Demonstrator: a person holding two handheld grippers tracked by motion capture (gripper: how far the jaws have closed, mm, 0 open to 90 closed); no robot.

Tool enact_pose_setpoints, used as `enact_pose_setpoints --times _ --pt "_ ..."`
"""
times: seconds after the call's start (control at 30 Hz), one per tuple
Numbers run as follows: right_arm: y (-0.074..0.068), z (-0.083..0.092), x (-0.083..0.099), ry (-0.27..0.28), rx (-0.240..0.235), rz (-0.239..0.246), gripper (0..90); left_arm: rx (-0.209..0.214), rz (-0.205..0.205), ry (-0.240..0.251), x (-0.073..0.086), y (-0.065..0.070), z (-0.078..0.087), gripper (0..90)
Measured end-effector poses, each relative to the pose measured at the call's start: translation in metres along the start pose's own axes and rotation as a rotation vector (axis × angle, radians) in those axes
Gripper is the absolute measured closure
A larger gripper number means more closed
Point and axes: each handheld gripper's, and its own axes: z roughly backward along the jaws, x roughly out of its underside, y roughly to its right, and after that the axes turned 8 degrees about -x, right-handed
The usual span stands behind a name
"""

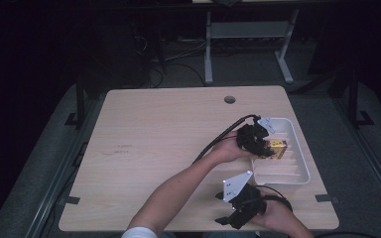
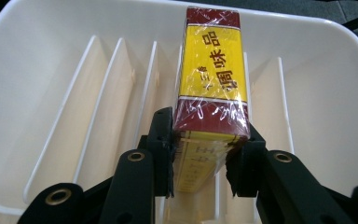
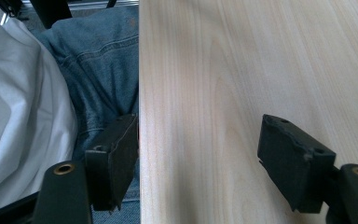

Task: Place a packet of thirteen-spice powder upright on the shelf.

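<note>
A yellow and dark red box (image 2: 212,88) wrapped in clear film is clamped between the jaws of my left gripper (image 2: 199,154). It hangs over the ribbed floor of a white tray (image 2: 51,93). From above, the left gripper (image 1: 258,141) sits at the tray's (image 1: 297,176) left rim with the box (image 1: 277,148) poking into it. My right gripper (image 1: 238,210) rests near the table's front edge, south of the tray. Its jaws stand wide apart over bare wood, and the right gripper (image 3: 198,154) holds nothing.
The wooden table (image 1: 168,148) stretches left of the tray, with a round cable hole (image 1: 229,99) at the back. In the right gripper view the table's front edge (image 3: 140,93) borders the person's jeans (image 3: 102,60) and white shirt (image 3: 18,112).
</note>
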Motion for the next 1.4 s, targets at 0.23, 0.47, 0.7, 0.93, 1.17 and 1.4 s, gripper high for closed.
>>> enact_pose_setpoints --times 0.23,0.47,0.7,0.93,1.17,1.4 --pt "0.000 -0.001 0.000 -0.002 -0.004 -0.004 28.2 0.001 -0.004 -0.008 0.001 0.000 0.000 66.0" --pt "0.000 0.000 0.000 0.000 -0.003 -0.008 27.9 -0.004 -0.005 -0.017 0.002 0.001 0.001 61.9" --pt "0.002 -0.001 0.001 -0.001 -0.007 -0.016 27.7 0.003 -0.006 0.000 0.002 0.001 0.011 56.6" --pt "0.004 -0.002 -0.001 0.001 -0.007 -0.018 27.6 -0.014 -0.007 0.008 0.004 0.000 0.026 54.9" --pt "0.005 -0.001 0.000 0.008 -0.002 -0.019 27.2 -0.032 0.004 0.015 0.013 0.001 0.048 53.9" --pt "0.007 0.002 0.001 0.029 0.008 -0.036 26.8 -0.056 0.017 0.021 0.030 0.003 0.072 52.3"
